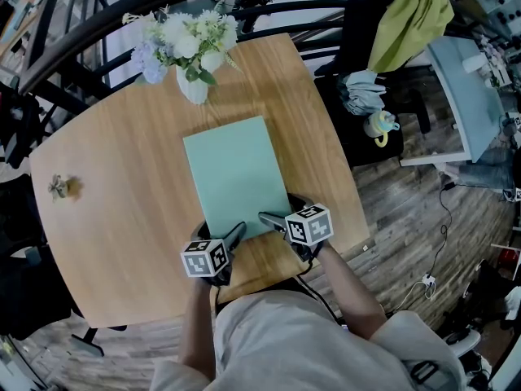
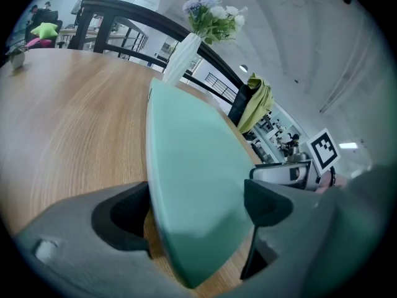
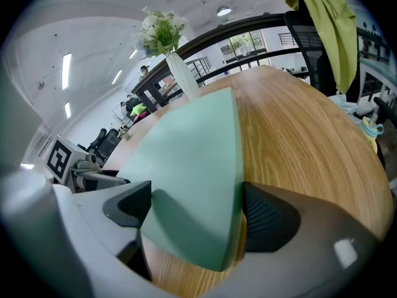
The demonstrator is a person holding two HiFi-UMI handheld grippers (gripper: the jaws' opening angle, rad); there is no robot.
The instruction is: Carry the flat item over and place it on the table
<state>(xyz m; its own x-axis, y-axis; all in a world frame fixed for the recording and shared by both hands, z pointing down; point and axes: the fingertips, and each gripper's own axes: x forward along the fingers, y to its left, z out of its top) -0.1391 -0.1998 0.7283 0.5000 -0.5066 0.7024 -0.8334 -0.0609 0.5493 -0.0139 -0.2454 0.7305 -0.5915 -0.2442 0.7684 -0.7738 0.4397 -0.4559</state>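
Observation:
A flat mint-green board point(image 1: 236, 177) lies lengthwise over the middle of the round-cornered wooden table point(image 1: 122, 218); whether it rests on the top or hangs just above it I cannot tell. My left gripper point(image 1: 236, 233) is shut on its near left corner, and my right gripper point(image 1: 269, 218) is shut on its near right corner. In the left gripper view the board point(image 2: 192, 179) fills the gap of the left gripper point(image 2: 197, 194), touching both pads. In the right gripper view the board point(image 3: 186, 166) is likewise clamped by the right gripper point(image 3: 196, 203).
A white vase of flowers point(image 1: 194, 84) stands just beyond the board's far end. A small ornament point(image 1: 61, 187) sits near the table's left edge. A black chair with a yellow-green cloth point(image 1: 407, 15) stands at the right. A black railing point(image 1: 81, 31) curves behind the table.

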